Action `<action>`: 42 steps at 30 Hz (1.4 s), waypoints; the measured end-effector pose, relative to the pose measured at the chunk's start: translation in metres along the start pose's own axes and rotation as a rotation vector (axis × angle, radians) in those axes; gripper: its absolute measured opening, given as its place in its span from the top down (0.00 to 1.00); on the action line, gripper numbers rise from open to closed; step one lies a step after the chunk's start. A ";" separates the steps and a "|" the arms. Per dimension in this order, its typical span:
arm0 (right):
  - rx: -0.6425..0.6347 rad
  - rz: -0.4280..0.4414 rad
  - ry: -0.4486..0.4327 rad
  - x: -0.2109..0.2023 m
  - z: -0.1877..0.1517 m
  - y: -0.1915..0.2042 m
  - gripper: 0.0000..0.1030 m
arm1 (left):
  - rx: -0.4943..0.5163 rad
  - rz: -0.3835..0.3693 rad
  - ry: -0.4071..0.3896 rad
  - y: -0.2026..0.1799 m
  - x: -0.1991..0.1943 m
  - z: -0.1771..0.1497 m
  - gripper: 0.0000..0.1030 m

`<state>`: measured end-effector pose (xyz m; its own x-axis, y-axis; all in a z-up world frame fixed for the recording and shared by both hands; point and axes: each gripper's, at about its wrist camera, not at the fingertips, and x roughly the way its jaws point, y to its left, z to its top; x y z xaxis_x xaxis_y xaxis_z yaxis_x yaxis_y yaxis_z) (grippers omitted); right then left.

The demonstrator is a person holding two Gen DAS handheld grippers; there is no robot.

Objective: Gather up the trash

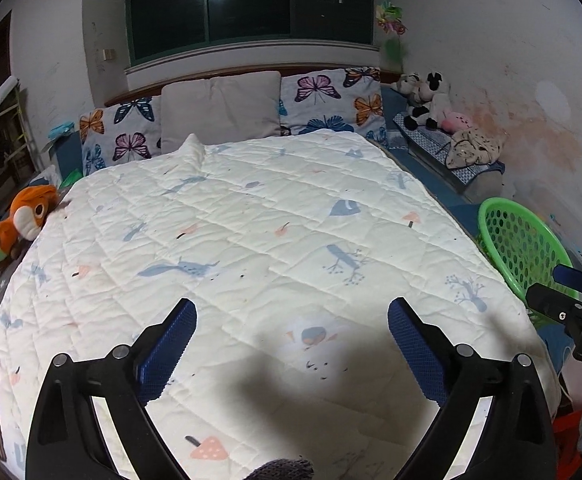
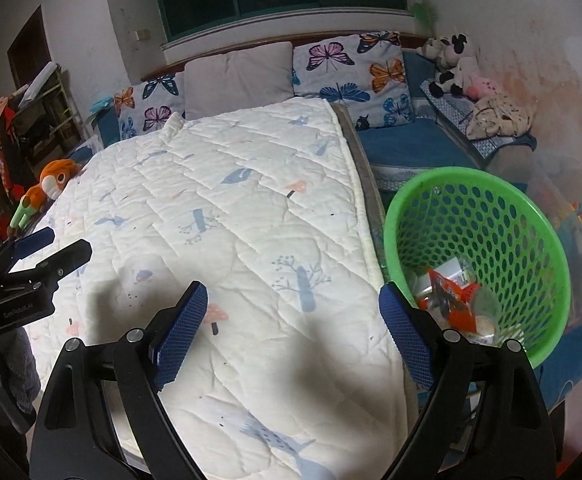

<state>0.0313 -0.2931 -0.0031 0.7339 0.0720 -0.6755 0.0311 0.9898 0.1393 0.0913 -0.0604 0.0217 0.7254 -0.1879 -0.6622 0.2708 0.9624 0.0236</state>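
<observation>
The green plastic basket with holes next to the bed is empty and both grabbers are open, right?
Not quite. The green plastic basket with holes already holds trash, including an orange wrapper, as the right wrist view shows. Both the left gripper and right gripper are open.

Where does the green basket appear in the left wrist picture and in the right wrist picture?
Left wrist view: the green basket sits at the right edge, beside the bed, partly hidden by the right gripper.
Right wrist view: the basket fills the right middle, with wrappers inside, just beyond the right finger.
Shared landmark: the orange plush toy at the bed's left edge.
</observation>
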 end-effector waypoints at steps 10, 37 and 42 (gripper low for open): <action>-0.013 0.022 -0.010 -0.002 0.002 0.013 0.12 | -0.025 0.034 -0.008 0.015 -0.007 -0.008 0.09; -0.033 0.049 -0.012 0.003 0.000 0.031 0.08 | -0.043 0.053 -0.020 0.026 -0.019 -0.018 0.09; -0.039 0.039 -0.012 0.004 0.000 0.031 0.08 | -0.044 0.052 -0.023 0.027 -0.019 -0.019 0.09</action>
<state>0.0354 -0.2622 -0.0016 0.7418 0.1098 -0.6615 -0.0244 0.9903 0.1369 0.0722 -0.0274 0.0207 0.7520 -0.1410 -0.6439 0.2041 0.9786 0.0241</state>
